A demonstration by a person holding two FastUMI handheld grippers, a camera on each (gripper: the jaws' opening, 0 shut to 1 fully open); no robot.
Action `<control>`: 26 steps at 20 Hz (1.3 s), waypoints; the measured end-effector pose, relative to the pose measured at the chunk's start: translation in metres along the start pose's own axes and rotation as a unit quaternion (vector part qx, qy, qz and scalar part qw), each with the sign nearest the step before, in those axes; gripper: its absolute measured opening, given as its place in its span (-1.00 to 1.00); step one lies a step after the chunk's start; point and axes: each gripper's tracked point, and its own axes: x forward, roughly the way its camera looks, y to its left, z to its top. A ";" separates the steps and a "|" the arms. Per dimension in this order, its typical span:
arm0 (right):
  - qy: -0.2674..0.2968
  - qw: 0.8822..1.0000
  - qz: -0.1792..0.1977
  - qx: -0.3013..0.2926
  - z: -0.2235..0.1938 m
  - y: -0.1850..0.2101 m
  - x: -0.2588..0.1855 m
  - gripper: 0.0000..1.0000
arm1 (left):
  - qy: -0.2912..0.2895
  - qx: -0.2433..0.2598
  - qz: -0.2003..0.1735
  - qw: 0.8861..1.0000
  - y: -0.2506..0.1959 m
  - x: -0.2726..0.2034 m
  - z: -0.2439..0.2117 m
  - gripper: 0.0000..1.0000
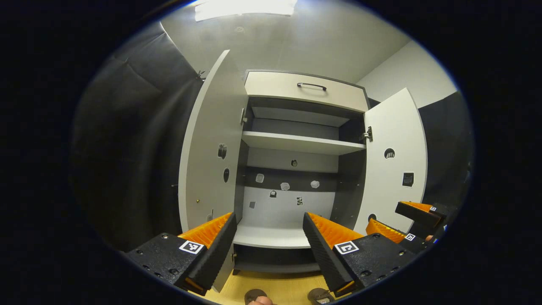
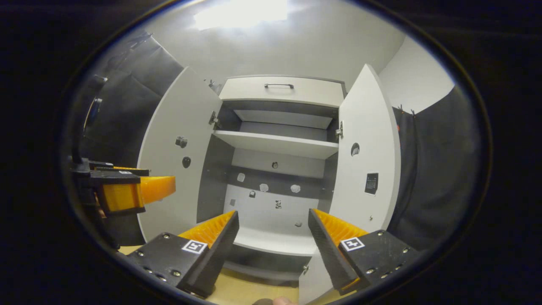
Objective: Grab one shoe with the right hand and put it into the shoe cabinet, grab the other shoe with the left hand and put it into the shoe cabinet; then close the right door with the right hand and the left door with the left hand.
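Hovering with jaws spread and empty, the left gripper (image 1: 269,237) and right gripper (image 2: 273,233) both face the open shoe cabinet (image 1: 296,144) while the shoes (image 1: 254,295) lie on the floor below, their long axis unclear, nearer neither hand.

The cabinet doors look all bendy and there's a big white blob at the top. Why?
In the left gripper view the fisheye lens bows the left door and right door outward, and the ceiling light glares white. In the right gripper view the doors curve the same way and the light washes out too, while the cabinet interior stays evenly lit and sharp.
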 end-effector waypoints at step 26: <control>0.549 0.824 0.060 0.128 -0.458 0.072 -0.135 0.99 | 0.036 0.033 0.073 0.996 0.056 -0.021 -0.019 0.93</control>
